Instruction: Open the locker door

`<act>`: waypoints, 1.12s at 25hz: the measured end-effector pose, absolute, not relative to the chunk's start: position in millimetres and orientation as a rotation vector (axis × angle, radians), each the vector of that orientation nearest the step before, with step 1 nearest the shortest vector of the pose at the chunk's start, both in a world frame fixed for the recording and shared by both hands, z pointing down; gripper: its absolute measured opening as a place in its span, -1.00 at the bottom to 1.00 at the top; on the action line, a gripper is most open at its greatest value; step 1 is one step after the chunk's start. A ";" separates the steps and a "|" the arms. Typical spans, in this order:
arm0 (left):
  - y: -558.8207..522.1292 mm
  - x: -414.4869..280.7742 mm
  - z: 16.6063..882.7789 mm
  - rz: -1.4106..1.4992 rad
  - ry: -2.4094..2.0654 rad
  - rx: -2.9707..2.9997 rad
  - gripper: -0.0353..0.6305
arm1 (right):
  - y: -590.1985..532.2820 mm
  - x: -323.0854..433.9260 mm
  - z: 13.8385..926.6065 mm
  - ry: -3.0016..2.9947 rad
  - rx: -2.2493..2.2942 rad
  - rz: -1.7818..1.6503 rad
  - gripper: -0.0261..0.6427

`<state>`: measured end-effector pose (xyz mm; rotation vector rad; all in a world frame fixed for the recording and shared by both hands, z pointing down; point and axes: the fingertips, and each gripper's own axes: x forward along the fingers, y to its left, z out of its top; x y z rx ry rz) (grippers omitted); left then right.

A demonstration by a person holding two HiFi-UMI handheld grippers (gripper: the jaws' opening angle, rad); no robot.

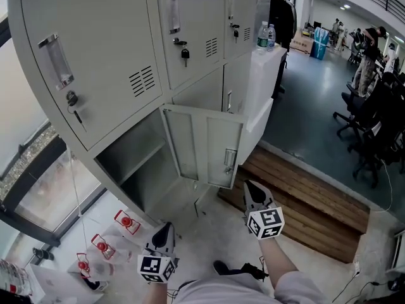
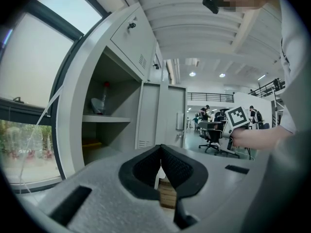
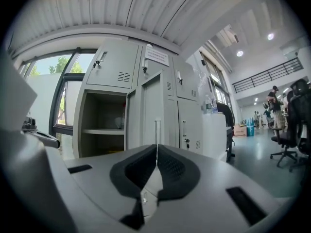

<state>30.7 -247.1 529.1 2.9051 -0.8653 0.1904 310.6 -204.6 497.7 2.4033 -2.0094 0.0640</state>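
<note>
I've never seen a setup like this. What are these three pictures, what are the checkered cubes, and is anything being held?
There is no robot: a person holds a grasping tool in each hand, each carrying a cube with square markers. The head view, from a camera on the person's head, looks down at the left tool, the right tool and a bank of grey metal lockers, where one lower grey locker door stands open. The other two pictures come from cameras riding on each tool, looking along its jaws. Both tools' jaws are shut together, with nothing held. Small red objects lie on the pale floor near the left tool.
</note>
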 end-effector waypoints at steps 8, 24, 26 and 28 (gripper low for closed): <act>-245.2 25.3 527.4 0.185 -0.893 2.899 -0.88 | -205.4 303.3 494.1 -2.034 2.386 0.054 -0.88; -245.3 -4.7 520.7 0.164 -1.040 2.869 -0.88 | -216.8 220.1 491.9 -2.266 2.232 0.084 -0.88; -245.8 -11.2 519.5 0.159 -1.070 2.861 -0.88 | -220.6 204.0 491.7 -2.305 2.186 0.080 -0.88; -246.3 -18.6 518.5 0.157 -1.104 2.853 -0.88 | -224.6 188.7 491.5 -2.345 2.141 0.079 -0.88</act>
